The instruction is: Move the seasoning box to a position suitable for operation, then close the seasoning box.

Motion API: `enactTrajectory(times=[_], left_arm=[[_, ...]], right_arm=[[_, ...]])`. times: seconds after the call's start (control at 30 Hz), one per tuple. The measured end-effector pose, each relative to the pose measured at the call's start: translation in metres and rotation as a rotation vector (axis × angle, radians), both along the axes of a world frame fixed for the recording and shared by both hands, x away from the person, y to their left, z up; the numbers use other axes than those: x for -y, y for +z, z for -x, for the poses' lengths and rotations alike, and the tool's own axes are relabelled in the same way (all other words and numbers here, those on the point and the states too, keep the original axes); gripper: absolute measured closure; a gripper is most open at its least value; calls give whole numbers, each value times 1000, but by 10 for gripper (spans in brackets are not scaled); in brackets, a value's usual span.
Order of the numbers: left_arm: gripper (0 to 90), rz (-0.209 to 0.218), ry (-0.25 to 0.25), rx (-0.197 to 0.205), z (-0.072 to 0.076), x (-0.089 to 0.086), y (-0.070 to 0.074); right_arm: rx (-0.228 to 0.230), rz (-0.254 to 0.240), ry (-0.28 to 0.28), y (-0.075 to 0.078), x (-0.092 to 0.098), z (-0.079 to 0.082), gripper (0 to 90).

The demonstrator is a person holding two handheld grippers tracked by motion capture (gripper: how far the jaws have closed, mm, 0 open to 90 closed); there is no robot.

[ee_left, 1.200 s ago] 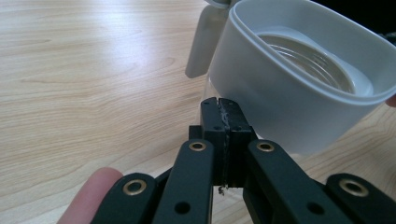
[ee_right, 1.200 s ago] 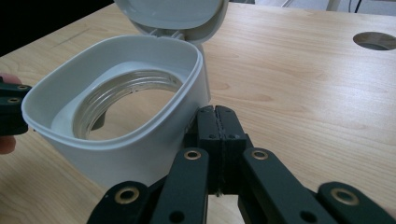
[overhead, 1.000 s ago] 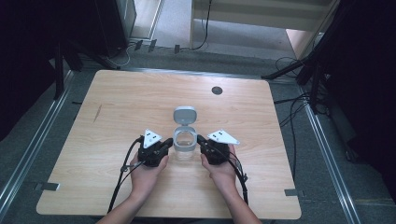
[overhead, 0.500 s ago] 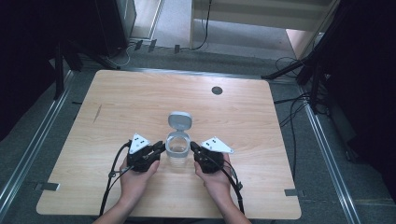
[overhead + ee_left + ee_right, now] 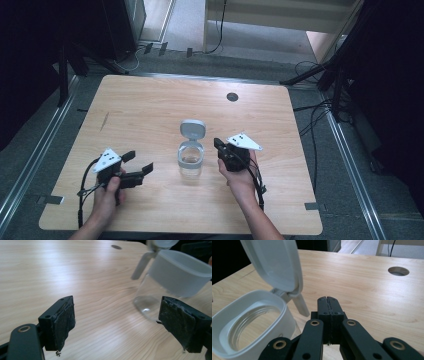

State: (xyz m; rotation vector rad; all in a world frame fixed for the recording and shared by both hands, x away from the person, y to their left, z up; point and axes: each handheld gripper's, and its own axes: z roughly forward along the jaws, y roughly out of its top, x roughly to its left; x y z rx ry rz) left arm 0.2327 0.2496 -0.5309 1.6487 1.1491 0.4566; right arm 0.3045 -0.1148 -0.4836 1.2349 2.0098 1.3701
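1. One clear jar (image 5: 190, 162) stands upright near the middle of the wooden table (image 5: 150, 110), a little toward the person's side, and it looks empty, with bare glass at the bottom in the left gripper view.
2. Its white collar (image 5: 249, 322) rings the mouth, and the hinged lid (image 5: 193, 129) is flipped up and back on the far side, standing wide open; in the right gripper view the lid (image 5: 274, 265) towers over the rim.
3. Over to the right gripper (image 5: 220, 146): it sits just beside the jar, jaws pressed flat together with nothing between them, tips pointing away from the person. Close to the glass, but contact cannot be told.
4. The right hand (image 5: 240, 172) wraps the gripper body, with the grey plate (image 5: 244, 141) on top.
5. The left gripper (image 5: 137, 162) is well apart from the jar, toward the table's left, jaws spread wide and holding nothing; its own view shows the jar (image 5: 172, 282) past the right jaw, out of the gap.
6. The left hand (image 5: 107, 192) grips it from below, cable (image 5: 82, 195) looping off.
7. Far across the table, a round hole (image 5: 232, 96) sits near the back edge.
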Motion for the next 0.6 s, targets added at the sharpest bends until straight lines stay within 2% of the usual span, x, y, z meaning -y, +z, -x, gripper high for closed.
enactTrajectory(times=[0.1,0.23,0.3,0.33,0.4,0.47,0.53,0.6], left_arm=[[136,-61,45,3,8,-23,-4],[140,-73,123,-28,16,-52,-9],[141,-86,157,-34,18,-62,-11],[141,-78,168,-37,18,-66,-11],[141,-69,173,-36,18,-70,-11],[141,-95,159,-48,15,-68,-14],[142,-129,139,-41,14,-62,-15],[141,-130,132,-42,14,-60,-15]], right_arm=[[5,1,-3,7,2,-6,900],[11,-21,-17,14,7,-12,900],[14,-24,-24,18,7,-15,900],[15,-26,-28,20,7,-16,900],[18,-32,-29,23,7,-19,900],[21,-40,-35,27,6,-22,900],[24,-61,-22,33,2,-25,900],[28,-58,-17,34,0,-26,900]])
